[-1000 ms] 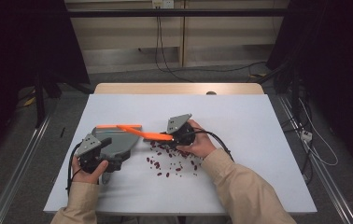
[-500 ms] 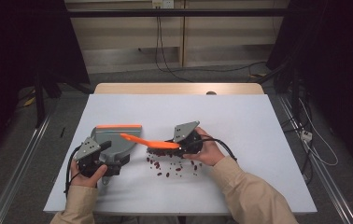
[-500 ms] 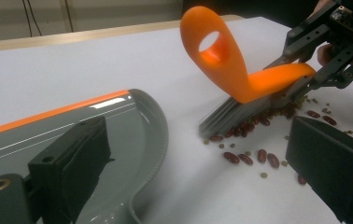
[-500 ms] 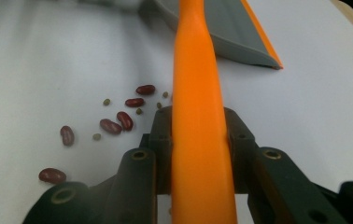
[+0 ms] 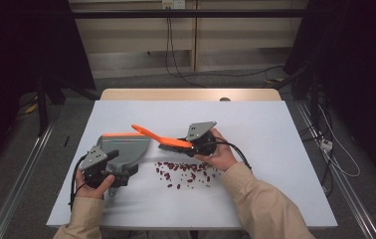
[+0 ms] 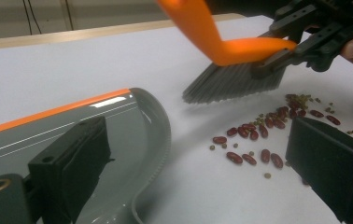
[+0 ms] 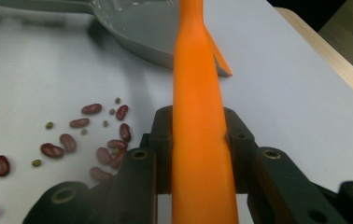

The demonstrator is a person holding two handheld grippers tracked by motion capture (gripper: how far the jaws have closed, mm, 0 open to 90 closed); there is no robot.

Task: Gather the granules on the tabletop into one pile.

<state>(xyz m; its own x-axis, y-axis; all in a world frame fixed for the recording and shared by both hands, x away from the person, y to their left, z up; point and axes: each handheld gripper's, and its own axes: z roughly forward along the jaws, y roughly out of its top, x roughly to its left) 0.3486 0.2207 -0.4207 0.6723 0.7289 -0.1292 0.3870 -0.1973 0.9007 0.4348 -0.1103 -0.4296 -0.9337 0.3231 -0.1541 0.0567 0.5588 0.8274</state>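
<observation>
Nearest me, my left gripper (image 5: 107, 172) is clamped on the handle of the grey dustpan (image 5: 124, 149), which lies flat on the worktop (image 5: 275, 149) with its orange-edged mouth pointing away from me. Just right of it lie the spilled beans (image 5: 186, 172), red ones mixed with small green ones, on the bare surface between pan and brush. Farther out, my right gripper (image 5: 202, 143) pinches the orange brush (image 5: 163, 139), bristles lifted just above the far edge of the beans. I judge this the start of a sweep stroke. Next I need the bristles down behind the pile, and the pan's lip turned toward it.
</observation>
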